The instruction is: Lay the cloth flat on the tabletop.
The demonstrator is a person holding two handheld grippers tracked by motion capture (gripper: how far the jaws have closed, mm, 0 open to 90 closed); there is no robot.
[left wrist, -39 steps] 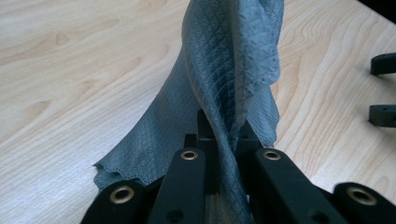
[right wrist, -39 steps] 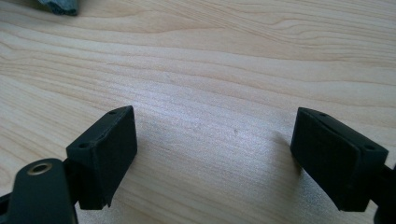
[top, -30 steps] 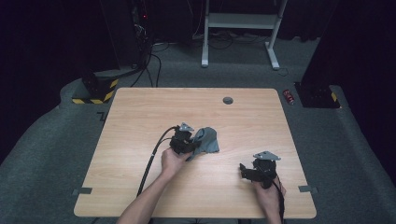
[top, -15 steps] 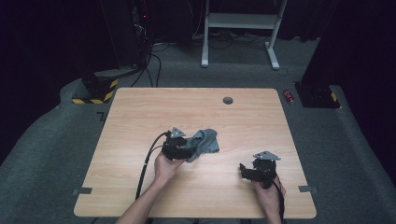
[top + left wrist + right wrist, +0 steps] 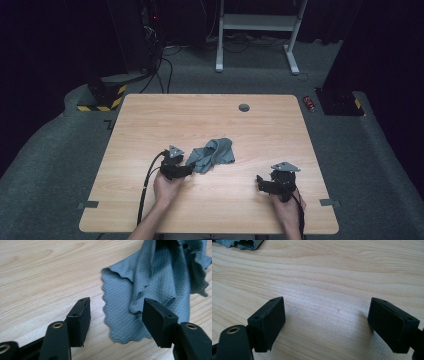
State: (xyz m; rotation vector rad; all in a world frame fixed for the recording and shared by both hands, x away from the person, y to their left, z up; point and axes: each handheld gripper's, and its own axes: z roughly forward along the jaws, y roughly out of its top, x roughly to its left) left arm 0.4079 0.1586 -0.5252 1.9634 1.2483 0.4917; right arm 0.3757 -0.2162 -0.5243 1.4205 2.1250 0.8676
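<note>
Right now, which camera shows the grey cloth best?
The left gripper view: the cloth is close, its weave and scalloped hem clear. The high view shows it small and crumpled; the right gripper view catches a corner.

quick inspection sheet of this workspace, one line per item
surface: wooden table, flat, with a round grommet near the far edge
job's things: grey-blue cloth, crumpled, lying loose on the table near the middle
clutter: nothing seen on the table
grippers: left gripper open, jaws just opened, cloth edge between them, pads not pressing it; right gripper open over bare wood, apart from the cloth
cables: black cable trails from the left gripper toward the near edge; more cables on the floor beyond
surroundings: grey carpet, white frame, red can on the floor at right
</note>
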